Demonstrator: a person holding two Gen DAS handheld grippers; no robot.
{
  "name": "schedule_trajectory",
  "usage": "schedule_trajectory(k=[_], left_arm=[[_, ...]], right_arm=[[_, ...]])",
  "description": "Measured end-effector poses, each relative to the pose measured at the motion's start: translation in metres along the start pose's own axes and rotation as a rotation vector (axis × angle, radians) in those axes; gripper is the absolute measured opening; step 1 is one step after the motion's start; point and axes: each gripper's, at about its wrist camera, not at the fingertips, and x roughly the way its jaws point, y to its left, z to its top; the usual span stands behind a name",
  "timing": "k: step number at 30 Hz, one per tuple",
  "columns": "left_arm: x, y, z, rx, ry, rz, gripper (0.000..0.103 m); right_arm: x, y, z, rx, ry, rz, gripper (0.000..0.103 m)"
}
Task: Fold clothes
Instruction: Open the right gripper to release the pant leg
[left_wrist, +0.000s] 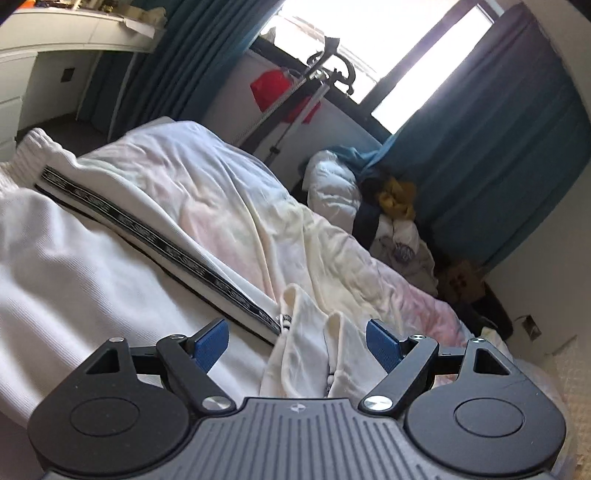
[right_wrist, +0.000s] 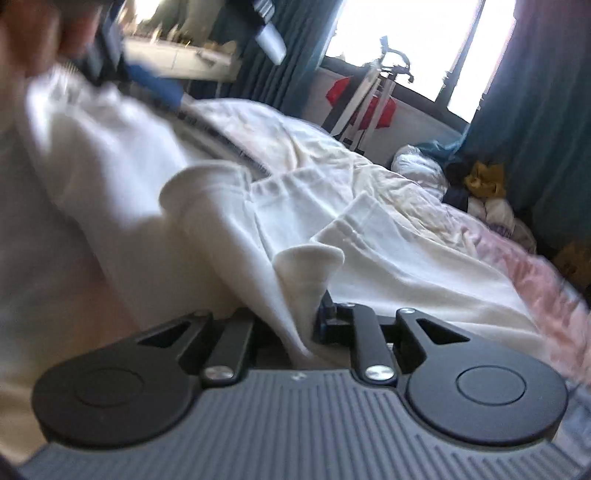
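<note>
White ribbed garment (right_wrist: 229, 236) pinched in right claw (right_wrist: 306, 317), left claw (left_wrist: 295, 343) wide over its black-taped seam (left_wrist: 155, 236).

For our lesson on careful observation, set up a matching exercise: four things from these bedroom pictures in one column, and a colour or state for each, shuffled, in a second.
Things:
1. left gripper
2. right gripper
3. curtains
4. stripe on the white trousers

Colour or state:
a. teal
b. open, with cloth between its fingers
c. black with lettering
d. shut on a fold of white cloth

Pairs: 1-b, 2-d, 3-a, 4-c
</note>
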Motion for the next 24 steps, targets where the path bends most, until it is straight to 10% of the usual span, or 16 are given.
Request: schedule_trajectory(k=[5,9,24], left_arm=[[0.010,-0.007,-0.006,0.026,-0.003,-0.015,0.083],[0.013,-0.019,-0.012,0.081,0.004,-0.039,0.083],[0.107,-0.068,-0.049,0.364,0.369,-0.014,0.070]], right_arm=[[-0.018,-0.009,0.007,0.156,0.037,0.078,0.037],[-0.043,-0.017,0.011,0.272,0.029,0.191,0.071],[-0.029,-0.046,0.003,0.352,0.045,0.181,0.067]])
